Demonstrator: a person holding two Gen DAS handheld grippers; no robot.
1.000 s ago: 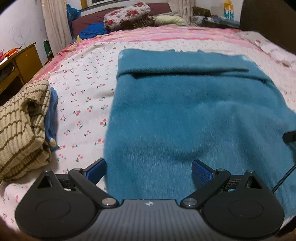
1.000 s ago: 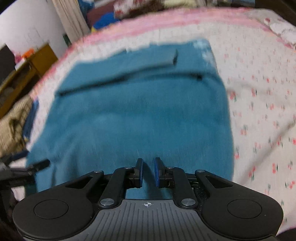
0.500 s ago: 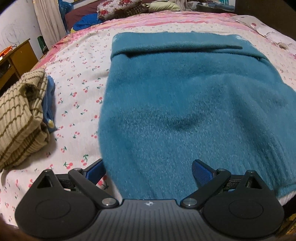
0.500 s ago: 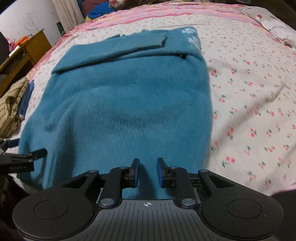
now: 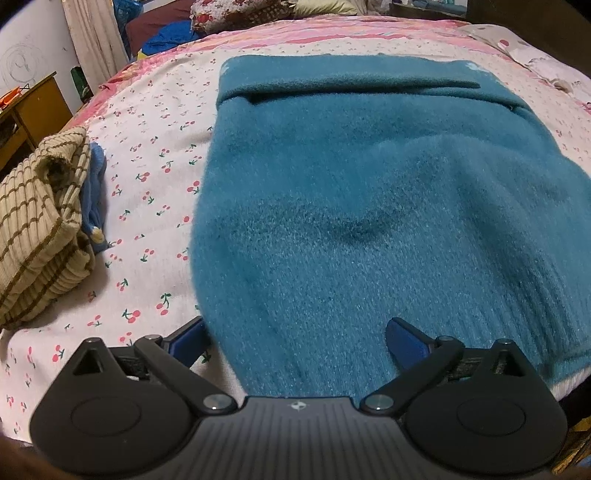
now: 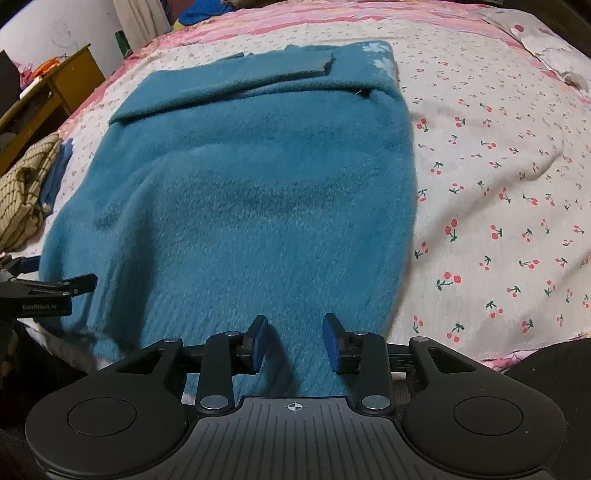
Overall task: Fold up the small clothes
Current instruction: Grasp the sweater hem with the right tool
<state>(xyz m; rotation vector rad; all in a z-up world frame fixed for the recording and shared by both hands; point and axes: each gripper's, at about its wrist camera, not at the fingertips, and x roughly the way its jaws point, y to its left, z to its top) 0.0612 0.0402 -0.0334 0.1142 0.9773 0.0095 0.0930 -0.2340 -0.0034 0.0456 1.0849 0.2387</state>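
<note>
A fuzzy teal sweater (image 5: 369, 206) lies flat on the cherry-print bed sheet (image 5: 155, 147), both sleeves folded across its far end; it also shows in the right wrist view (image 6: 251, 199). My left gripper (image 5: 295, 343) is wide open and empty above the sweater's near left hem. My right gripper (image 6: 295, 341) is partly open and empty above the near right hem. The left gripper's fingers (image 6: 55, 286) show at the left edge of the right wrist view.
A folded beige striped garment (image 5: 37, 229) with a blue item (image 5: 94, 195) beside it lies on the sheet to the left. Pillows (image 5: 236, 14) sit at the head of the bed. A wooden desk (image 6: 55, 85) stands left of the bed. The bed's near edge is just below both grippers.
Both grippers have pulled back toward the near hem. The right gripper's jaws have opened from nearly shut to partly open. The left stays wide open.
</note>
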